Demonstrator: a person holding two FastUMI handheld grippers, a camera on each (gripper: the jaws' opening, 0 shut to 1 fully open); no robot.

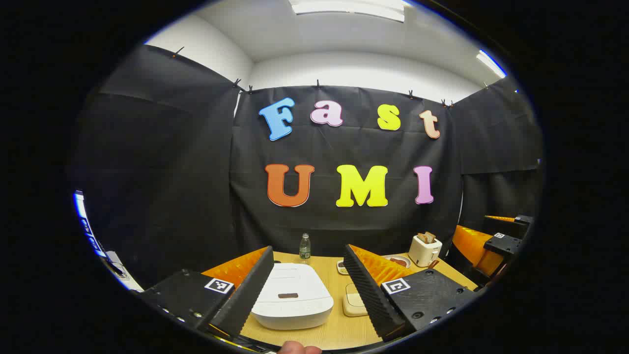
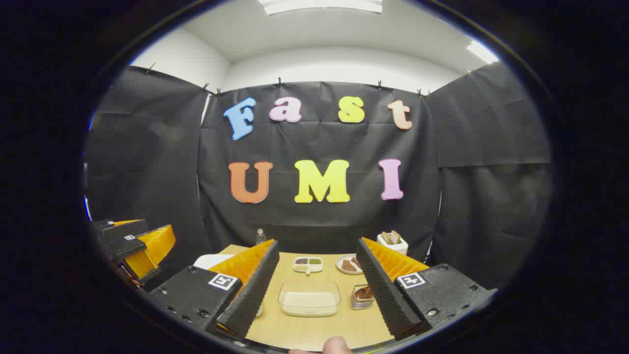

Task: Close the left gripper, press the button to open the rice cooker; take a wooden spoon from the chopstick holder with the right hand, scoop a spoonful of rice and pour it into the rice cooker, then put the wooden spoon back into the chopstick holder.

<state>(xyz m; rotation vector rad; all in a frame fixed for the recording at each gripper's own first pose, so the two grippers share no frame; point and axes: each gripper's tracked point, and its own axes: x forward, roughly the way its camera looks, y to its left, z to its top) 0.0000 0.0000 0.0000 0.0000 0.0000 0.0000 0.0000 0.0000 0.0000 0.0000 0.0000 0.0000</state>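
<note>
You held both tongs agape — the left tongs (image 1: 307, 290) needed shutting first, then pressing squarely onto the rice cooker (image 1: 293, 301) lid button (image 1: 288, 295).

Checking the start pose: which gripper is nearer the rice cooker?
Left. The left gripper hangs open just above the closed rice cooker; the right gripper is off to its side, facing the clear rice container.
</note>
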